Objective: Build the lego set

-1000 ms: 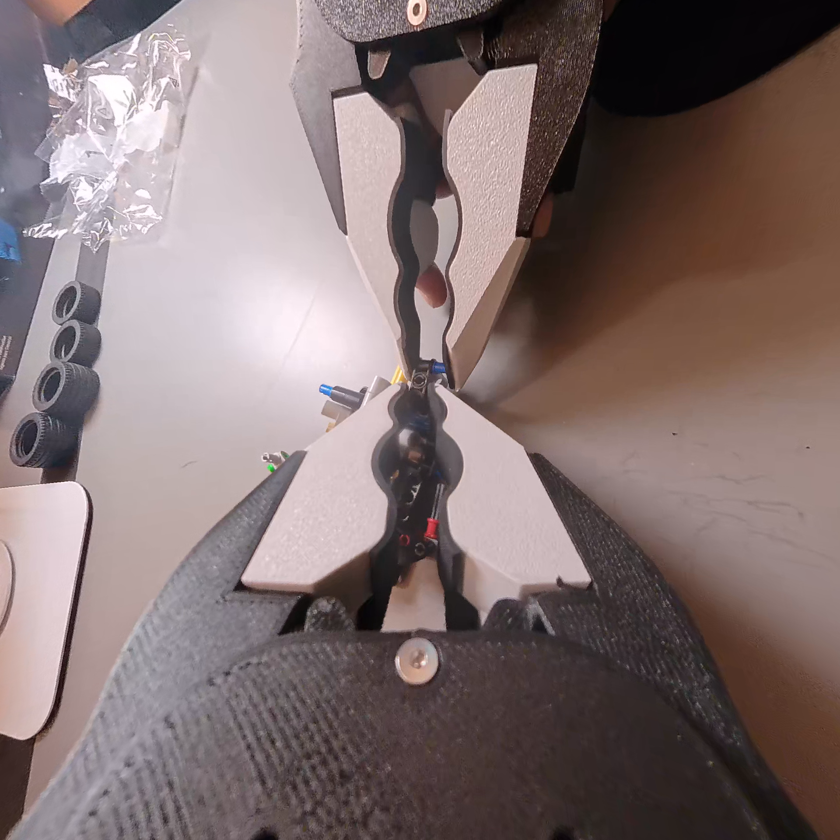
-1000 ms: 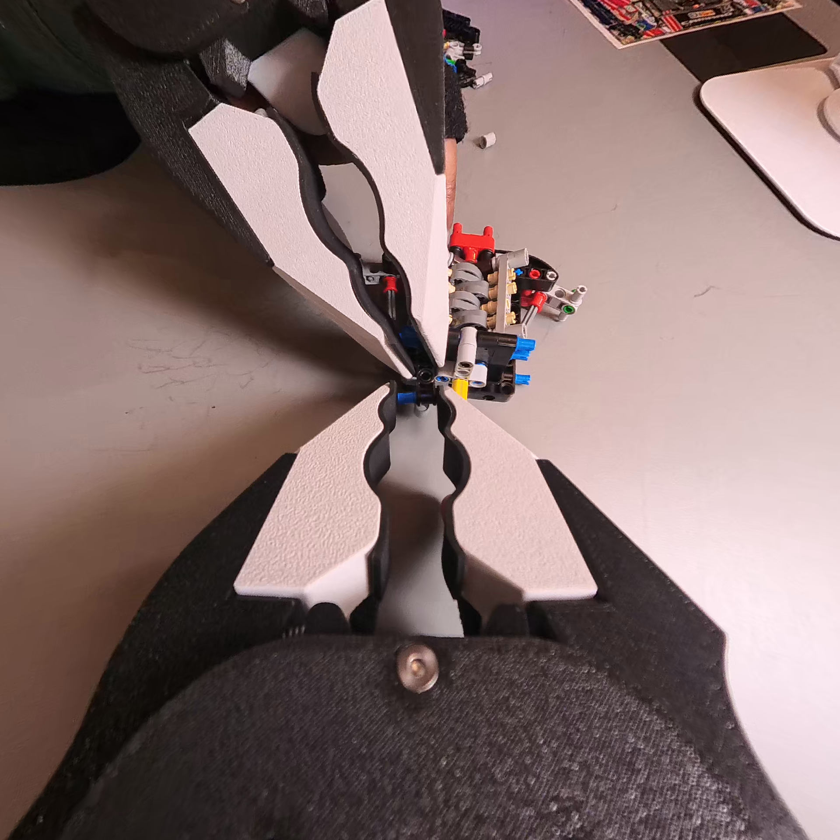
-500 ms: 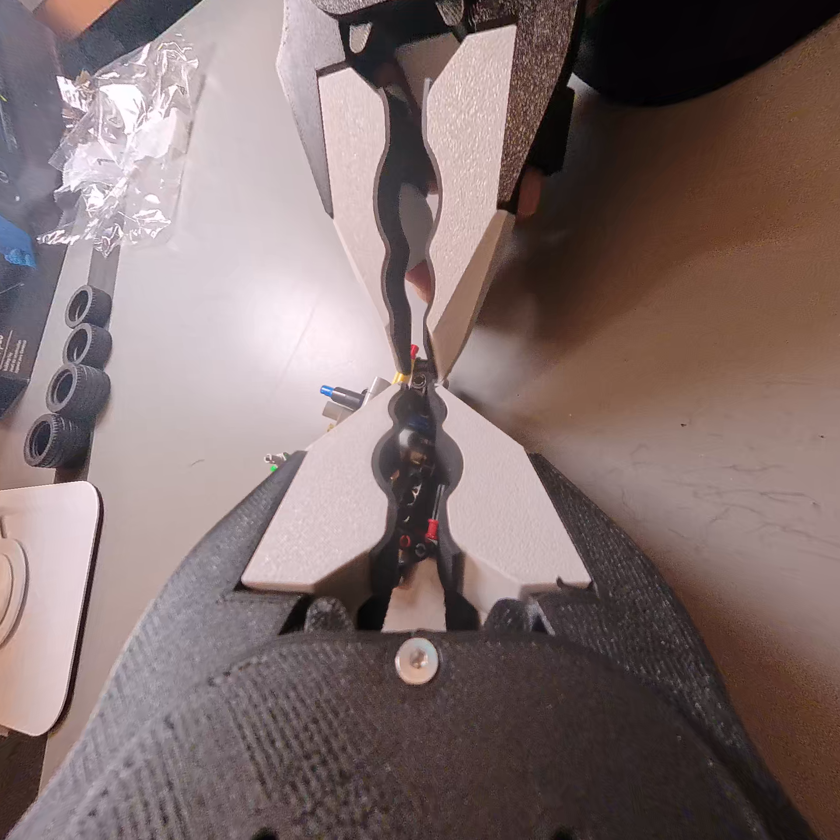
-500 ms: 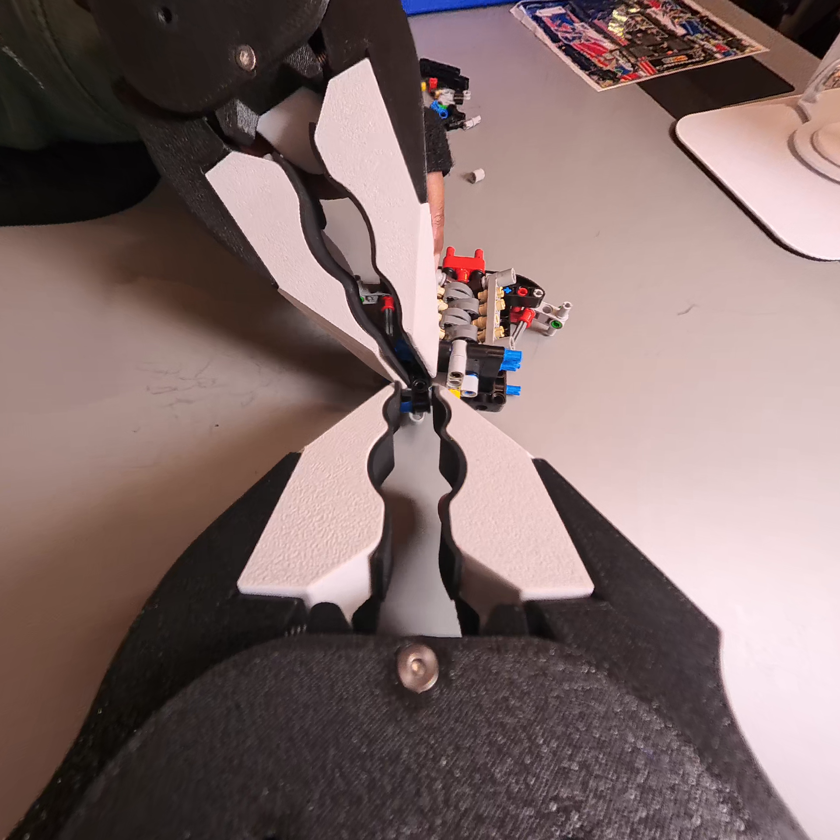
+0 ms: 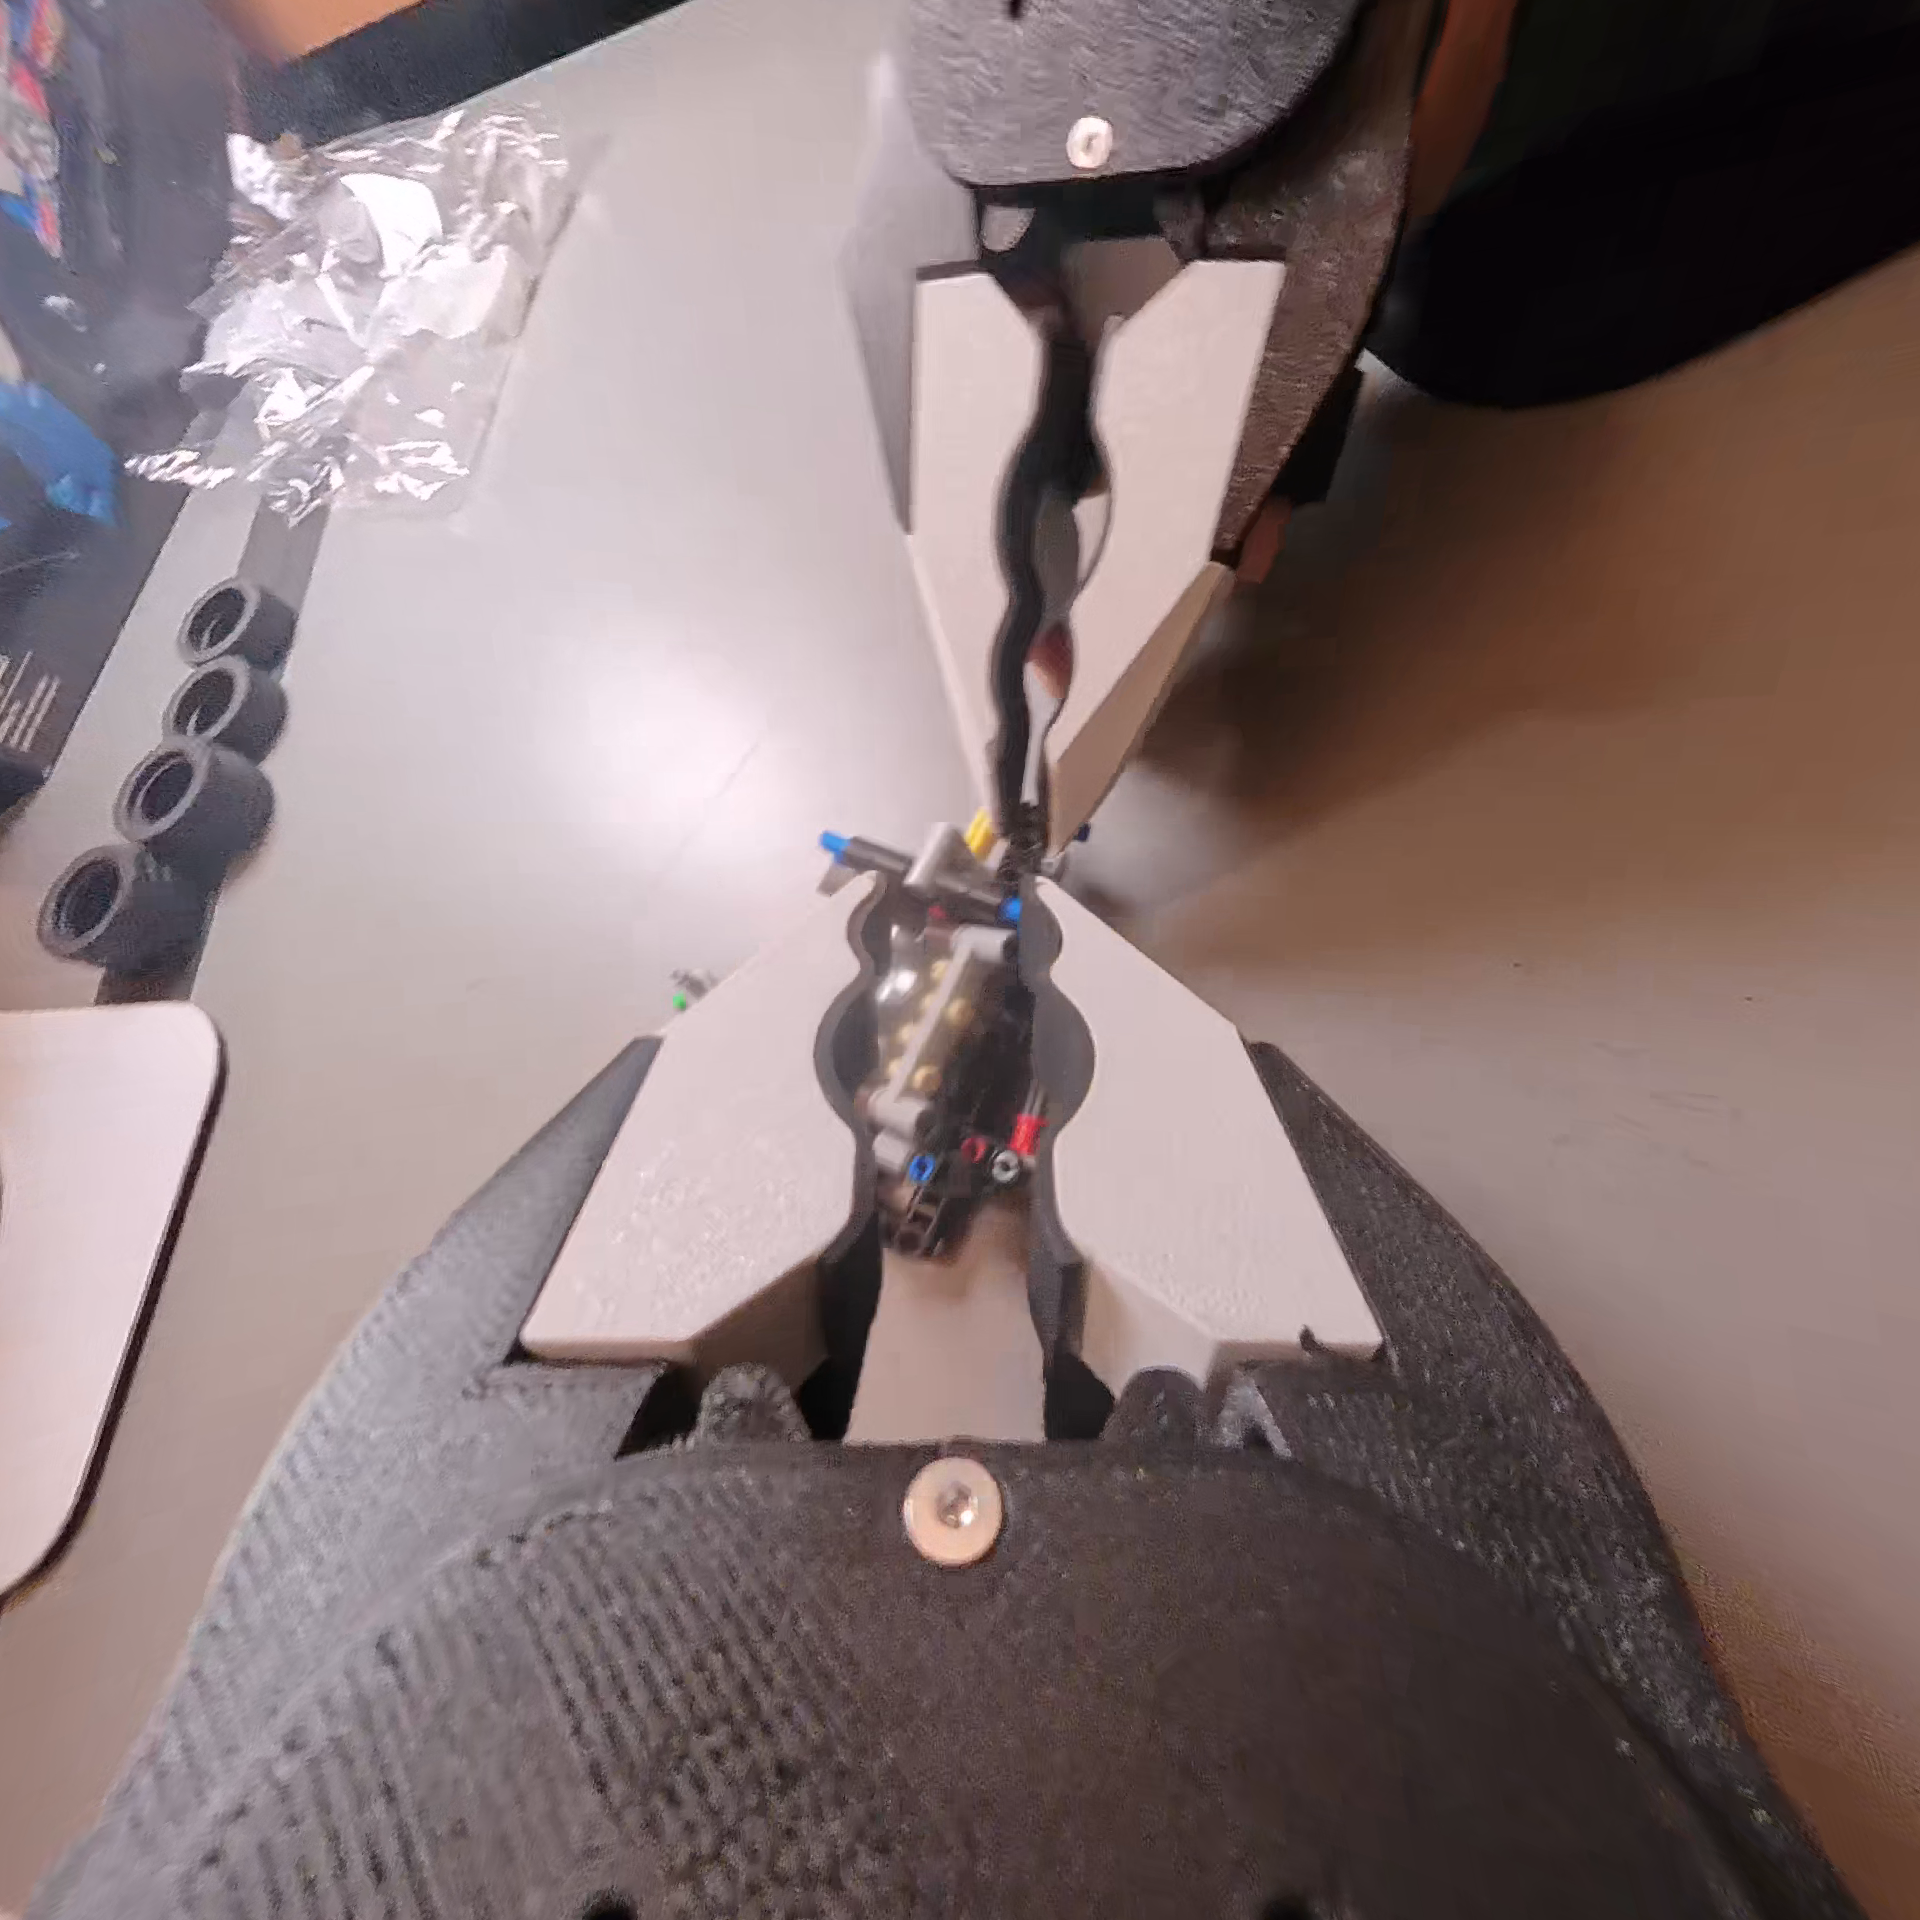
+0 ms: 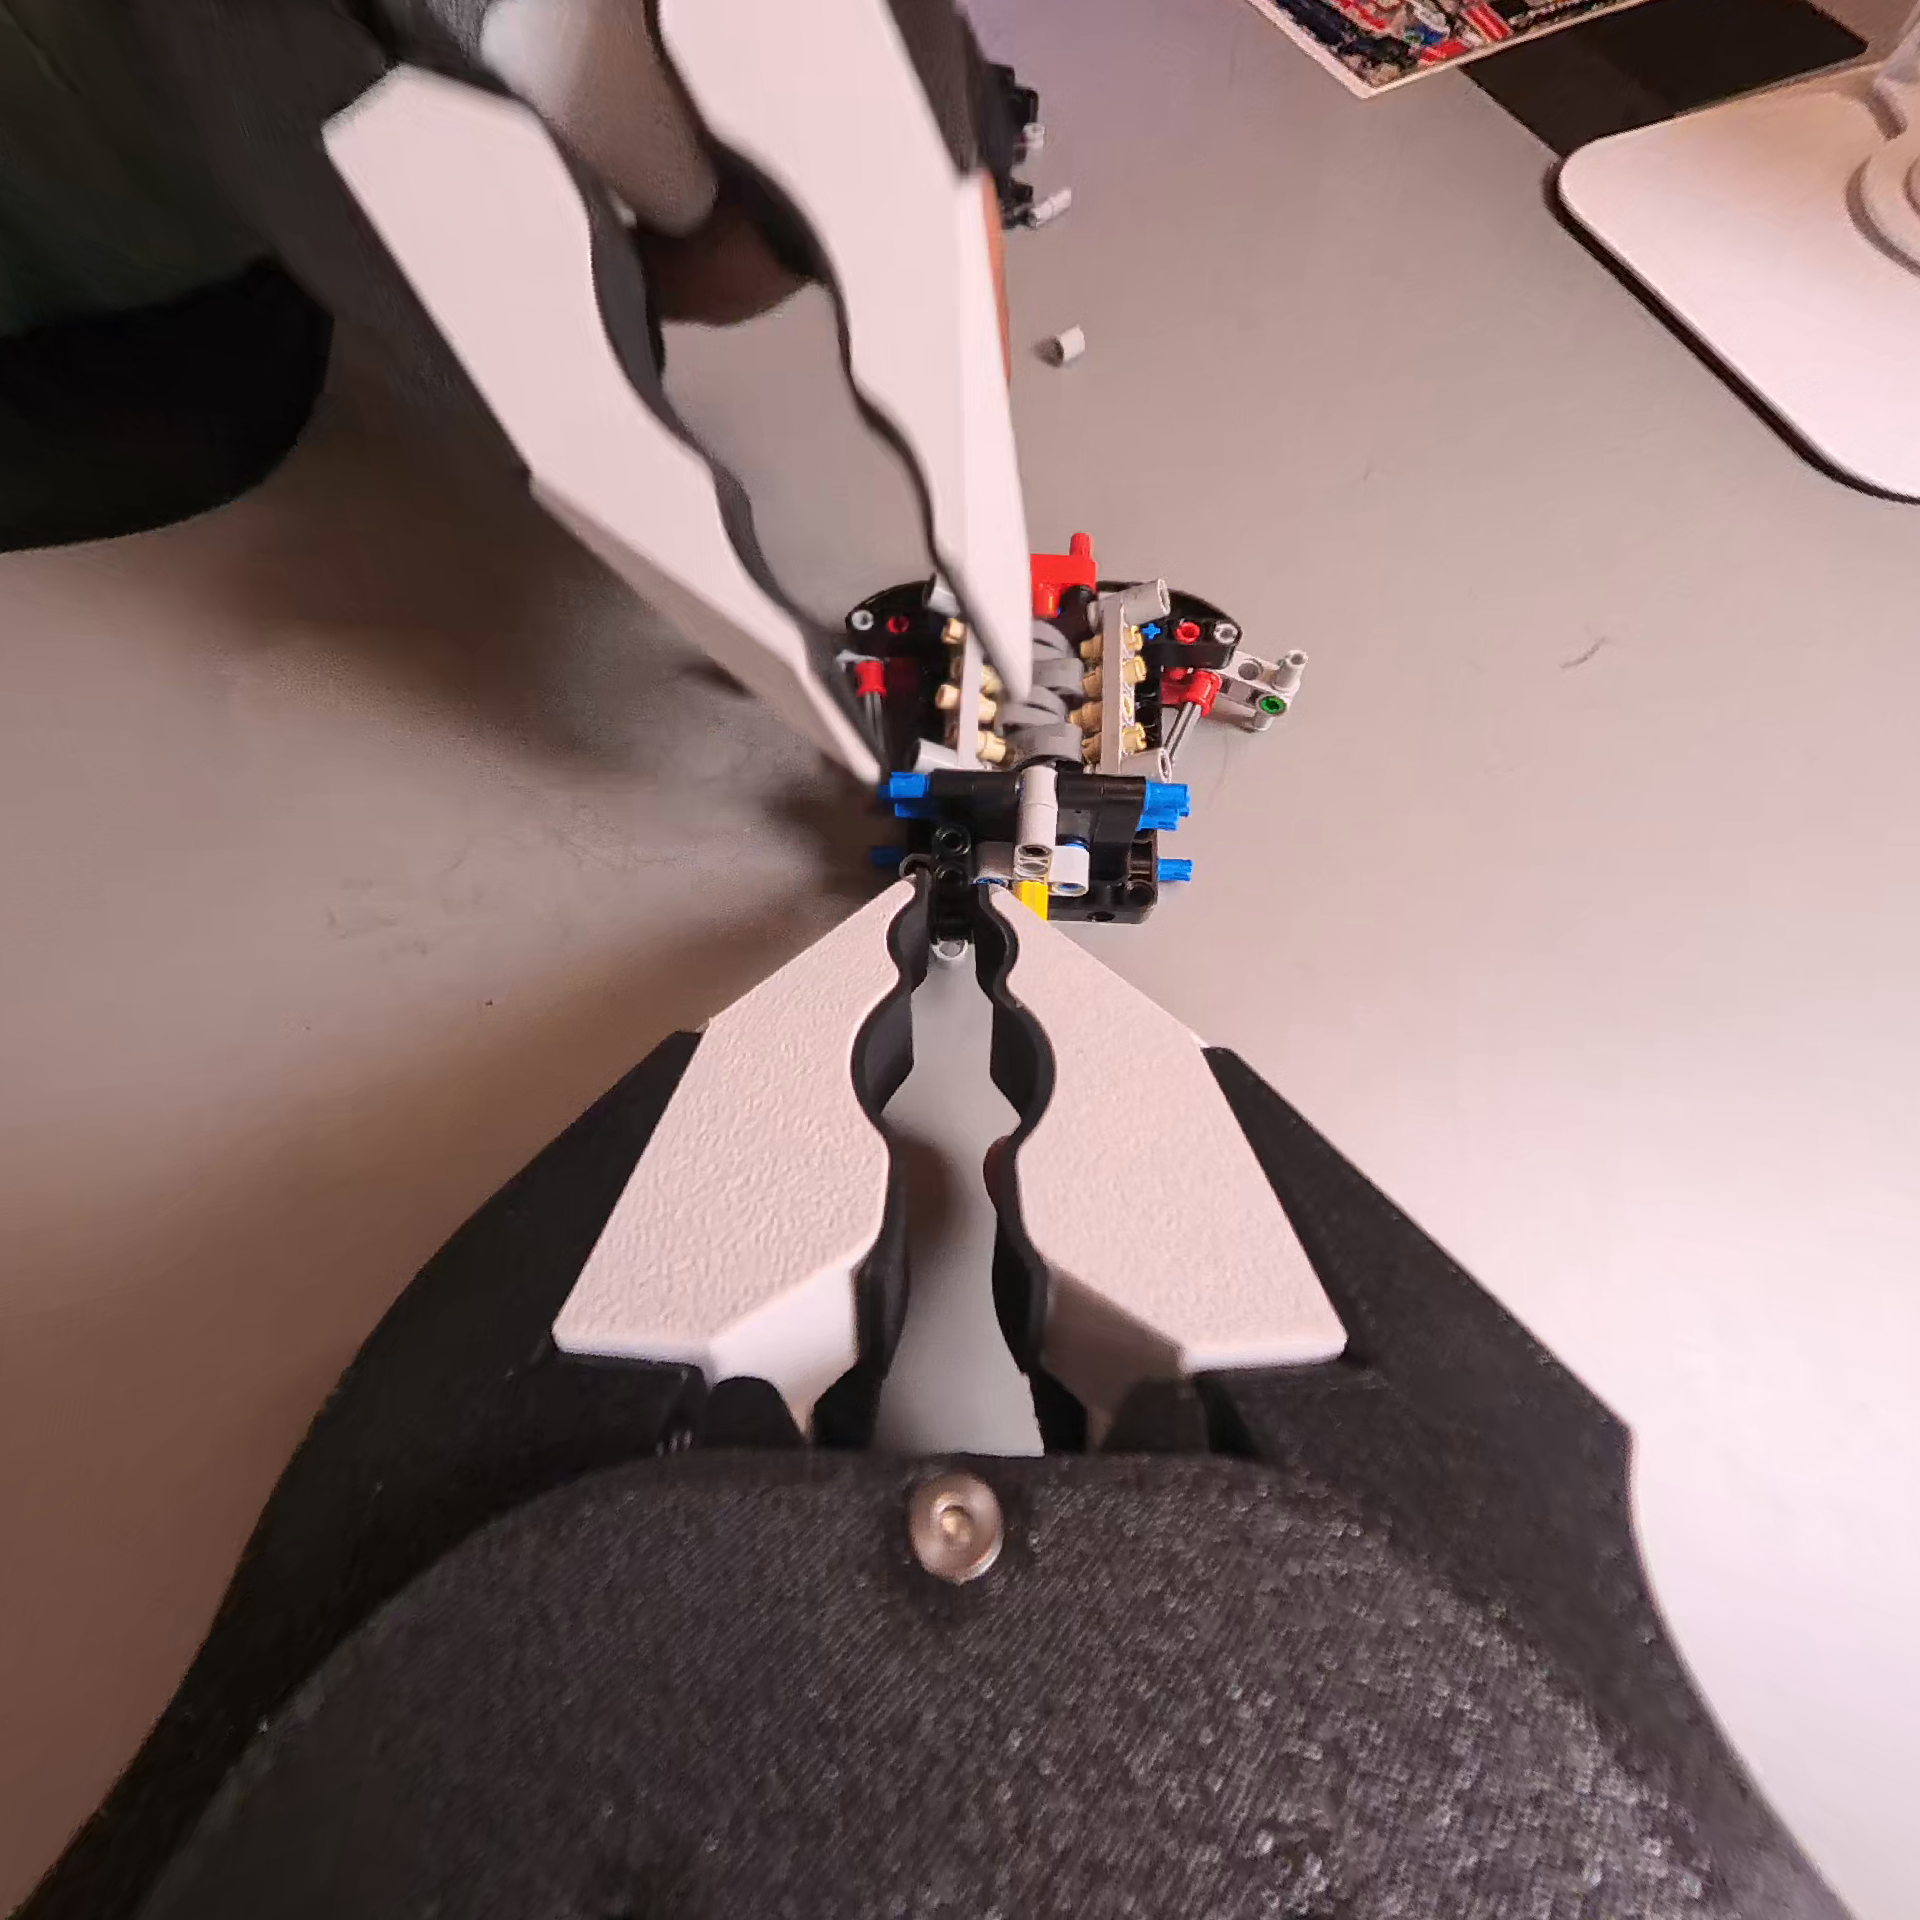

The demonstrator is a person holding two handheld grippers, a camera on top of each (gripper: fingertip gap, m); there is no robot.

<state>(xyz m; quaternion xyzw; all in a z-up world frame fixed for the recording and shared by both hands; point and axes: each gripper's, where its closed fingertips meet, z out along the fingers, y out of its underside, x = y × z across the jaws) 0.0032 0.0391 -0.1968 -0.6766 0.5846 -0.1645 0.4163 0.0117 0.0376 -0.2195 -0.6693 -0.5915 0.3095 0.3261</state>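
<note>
The lego assembly (image 6: 1091, 821), black and grey with blue, red and tan pins, rests on the grey table. My left gripper (image 5: 948, 904) reaches in from the top of the right wrist view (image 6: 940, 727). Its jaws are closed around the left side of the assembly, and a grey beam with tan pins (image 5: 945, 1039) shows between the fingers. My right gripper (image 6: 948, 899) is shut on a small black piece (image 6: 948, 873) and holds it against the near left corner of the assembly. It also shows in the left wrist view (image 5: 1023, 821), coming from the top.
Several black tyres (image 5: 197, 800) stand in a row at the left, with a crumpled clear bag (image 5: 353, 312) behind them. A white stand base (image 6: 1766, 260) lies at the right. A loose grey piece (image 6: 1062, 345) and an instruction booklet (image 6: 1434, 31) lie farther back. Both grippers' tips are close together, under 4 cm apart. The white stand base (image 6: 1766, 260) sits 30 cm or so from the ends of my left fingers.
My left gripper's jaws have widened and now sit around a broader part of the assembly. The right gripper with the black piece has swung round to face the assembly's end.
</note>
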